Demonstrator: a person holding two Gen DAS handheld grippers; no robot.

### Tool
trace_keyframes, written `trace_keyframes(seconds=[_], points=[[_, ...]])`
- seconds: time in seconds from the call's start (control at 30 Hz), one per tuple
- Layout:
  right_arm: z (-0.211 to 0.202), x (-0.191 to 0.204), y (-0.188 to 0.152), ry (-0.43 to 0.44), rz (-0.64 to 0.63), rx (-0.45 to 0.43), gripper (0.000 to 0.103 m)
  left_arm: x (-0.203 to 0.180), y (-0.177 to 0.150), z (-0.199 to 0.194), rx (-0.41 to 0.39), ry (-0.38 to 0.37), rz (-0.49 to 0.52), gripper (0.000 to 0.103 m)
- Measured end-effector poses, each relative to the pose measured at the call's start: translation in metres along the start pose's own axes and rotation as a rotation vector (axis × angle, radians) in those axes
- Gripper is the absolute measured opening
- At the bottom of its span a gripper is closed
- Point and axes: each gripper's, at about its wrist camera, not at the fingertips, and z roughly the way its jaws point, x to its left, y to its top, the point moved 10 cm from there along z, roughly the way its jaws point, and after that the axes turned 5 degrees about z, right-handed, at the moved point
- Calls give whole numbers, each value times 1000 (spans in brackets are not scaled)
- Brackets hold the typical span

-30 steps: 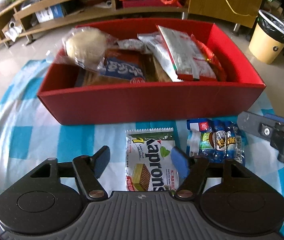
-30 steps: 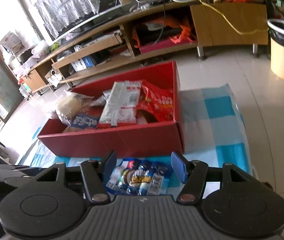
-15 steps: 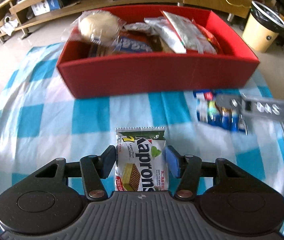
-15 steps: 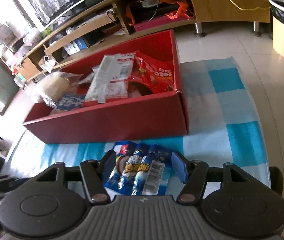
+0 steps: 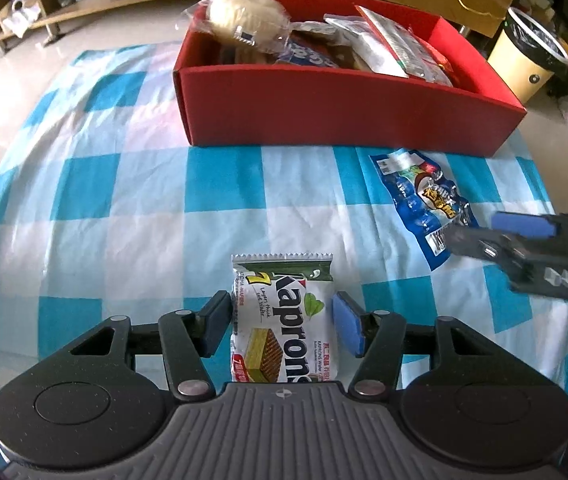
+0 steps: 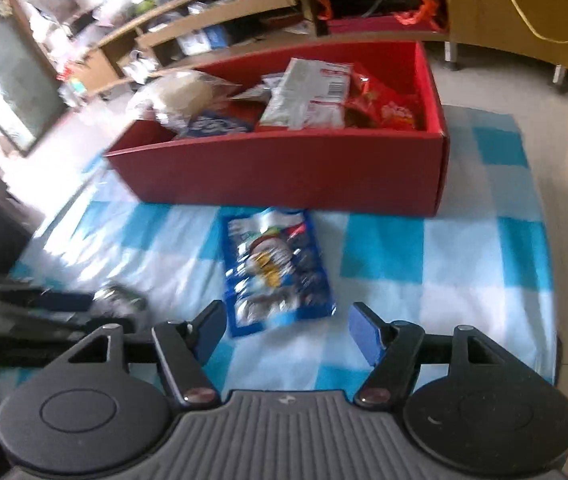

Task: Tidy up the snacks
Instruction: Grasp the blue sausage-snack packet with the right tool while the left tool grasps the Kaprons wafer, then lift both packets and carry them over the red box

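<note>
**Straddling two snack packs on the checked tabletop**

Straddling the Kaprons wafer pack (image 5: pixel 284 328), the left claw (image 5: pixel 282 326) has just eased its jaws apart; its left pad meets the wrapper's edge, its right pad stands just clear. Beyond lies the red box (image 5: pixel 340 116) of snacks. At the cloth's right side, the right claw (image 6: pixel 286 330), widening too, hovers partly open near the blue candy pack (image 6: pixel 276 268), touching nothing.

The left gripper (image 5: pixel 282 326) points steeply down, its jaws parted either side of a wafer pack, having just opened slightly. The right gripper (image 6: pixel 288 330) tilts downward too, jaws just opening, parted with nothing pressed between its blue pads (image 6: pixel 366 334).
</note>
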Motion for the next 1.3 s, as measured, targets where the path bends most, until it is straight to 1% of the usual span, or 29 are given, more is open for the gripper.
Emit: trace_keyframes(seconds=[0.07, 0.1, 0.13, 0.23, 0.3, 0.33, 0.43, 0.53, 0.57, 0.63, 0.73, 0.83, 0.9, 0.93, 1.0, 1.03, 1.13, 1.2, 1.23, 1.3], points=[[13, 7, 6, 8, -24, 16, 65, -1, 2, 0, -1, 0, 4, 65], [21, 9, 9, -11, -55, 24, 65, -1, 2, 0, -1, -2, 3, 65], [26, 13, 14, -35, -97, 11, 66, -2, 2, 1, -2, -4, 3, 65], [34, 18, 20, -54, -151, 15, 71, 1, 0, 1, 0, -15, -5, 67], [35, 20, 20, -66, -159, 19, 71, 3, 0, 1, 4, -24, -12, 67], [34, 19, 20, -57, -146, 21, 71, 3, 0, 0, 4, -25, -14, 67], [35, 18, 24, 14, -63, 37, 72, 3, 0, 1, 6, -26, -17, 67], [40, 24, 27, -20, -110, 39, 71, 1, 1, 1, 0, -19, -12, 67], [41, 26, 25, -41, -131, 37, 67, 1, 1, 1, 1, -18, -12, 67], [41, 30, 19, -90, -193, 18, 65, 1, 0, 0, 2, -15, -9, 67], [33, 33, 4, -99, -226, 1, 64, 1, -2, -2, -1, -13, -5, 66], [19, 33, -16, -78, -213, 8, 64, 0, -6, -4, -2, -11, 4, 66], [10, 31, -31, -91, -214, 21, 64, -2, -8, -4, -6, -3, 17, 67], [5, 31, -37, -104, -222, 22, 65, -2, -9, -4, -8, 2, 21, 68], [3, 32, -45, -108, -236, 27, 65, -2, -10, -3, -7, 20, 30, 75], [2, 32, -45, -98, -232, 14, 65, -1, -10, -3, -10, 24, 30, 75], [5, 30, -42, -87, -204, -4, 65, 2, -12, -1, -9, 42, 24, 83], [5, 30, -40, -74, -195, -28, 69, 4, -15, 4, 3, 51, 15, 88], [5, 29, -40, -78, -200, -39, 70, 5, -17, 7, 2, 68, 22, 89], [7, 29, -42, -87, -216, -49, 76, 3, -18, 8, -11, 104, 59, 90]])
